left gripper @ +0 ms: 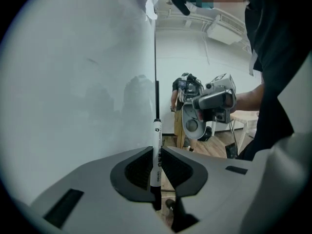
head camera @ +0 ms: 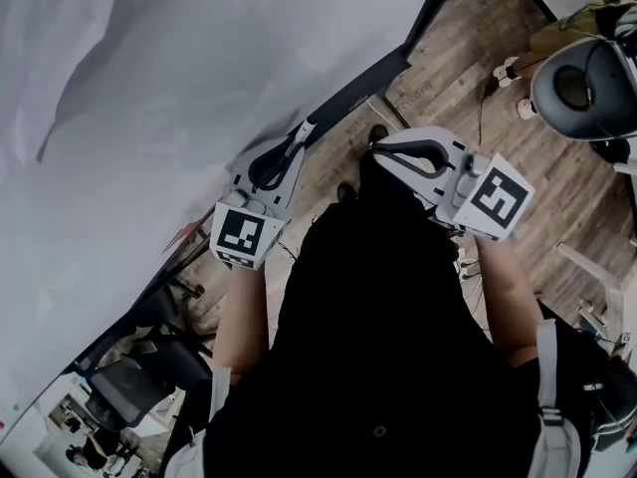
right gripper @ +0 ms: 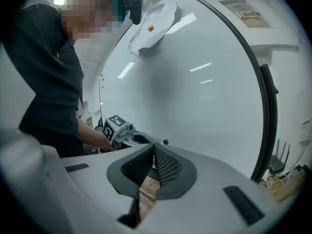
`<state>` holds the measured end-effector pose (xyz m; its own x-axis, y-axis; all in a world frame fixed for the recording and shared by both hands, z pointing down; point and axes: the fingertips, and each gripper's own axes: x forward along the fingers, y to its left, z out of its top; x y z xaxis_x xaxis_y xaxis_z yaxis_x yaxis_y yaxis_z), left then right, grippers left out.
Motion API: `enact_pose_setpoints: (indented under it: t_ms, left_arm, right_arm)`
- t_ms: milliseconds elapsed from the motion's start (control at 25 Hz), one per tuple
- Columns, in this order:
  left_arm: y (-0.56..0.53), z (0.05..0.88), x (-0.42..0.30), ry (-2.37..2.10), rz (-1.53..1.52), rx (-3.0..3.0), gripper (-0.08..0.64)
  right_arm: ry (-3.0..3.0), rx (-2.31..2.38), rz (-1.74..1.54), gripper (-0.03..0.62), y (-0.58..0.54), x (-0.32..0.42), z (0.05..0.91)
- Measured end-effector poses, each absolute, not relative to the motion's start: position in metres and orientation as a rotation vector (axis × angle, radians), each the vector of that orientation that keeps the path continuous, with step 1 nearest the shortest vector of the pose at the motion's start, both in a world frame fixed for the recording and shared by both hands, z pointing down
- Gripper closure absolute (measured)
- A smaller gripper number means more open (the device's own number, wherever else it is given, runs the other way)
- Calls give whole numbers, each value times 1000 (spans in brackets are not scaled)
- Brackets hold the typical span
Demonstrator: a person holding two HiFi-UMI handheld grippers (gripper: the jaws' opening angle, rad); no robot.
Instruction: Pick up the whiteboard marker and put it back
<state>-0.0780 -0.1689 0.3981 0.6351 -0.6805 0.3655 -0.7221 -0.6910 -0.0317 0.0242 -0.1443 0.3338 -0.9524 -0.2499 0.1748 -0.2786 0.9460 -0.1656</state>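
The left gripper [left gripper: 155, 149] has its jaws clamped on the whiteboard marker [left gripper: 157, 133], the ribbed pads pressing on the white barrel from both sides. The marker stands roughly upright along the jaws, with a black end below the pads and the rest reaching out past them, just in front of the whiteboard [left gripper: 73, 91].

I judge the marker to be light and stiff. Its plastic barrel is smooth and round, so it could twist or slide between the pads if squeezed loosely. The middle of the barrel is the best place to hold it, about where the pads sit now, leaving the ends free for setting it down.

There is black print along the barrel with a small round mark near its upper end, all too small to read.

The right gripper [right gripper: 153, 151] faces the same whiteboard with its jaws together and nothing between them. Each gripper carries a cube with black-and-white square patterns, which are codes, not words.

A crumpled sheet of paper [right gripper: 153, 27] is stuck high on the whiteboard. Beyond the whiteboard's dark frame, a small sign [right gripper: 248, 14] on the wall shows reddish print that I cannot make out
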Motion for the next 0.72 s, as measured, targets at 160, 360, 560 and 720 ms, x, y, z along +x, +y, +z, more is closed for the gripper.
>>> enact_pose_setpoints:
  t_ms: [160, 360, 560, 720]
  left_arm:
    - [-175, 411, -73, -1168, 681, 2734, 494]
    - [-180, 433, -69, -1151, 855, 2707, 494]
    - [-182, 456, -67, -1121, 1025, 2663, 494]
    - [-181, 475, -65, -1090, 1130, 2629, 495]
  right_arm:
    - [-2945, 412, 275, 572, -148, 28, 333]
    - [-2932, 417, 284, 572, -153, 32, 335]
    - [-2929, 417, 295, 572, -155, 33, 337]
    - [-2928, 419, 296, 571, -156, 37, 338]
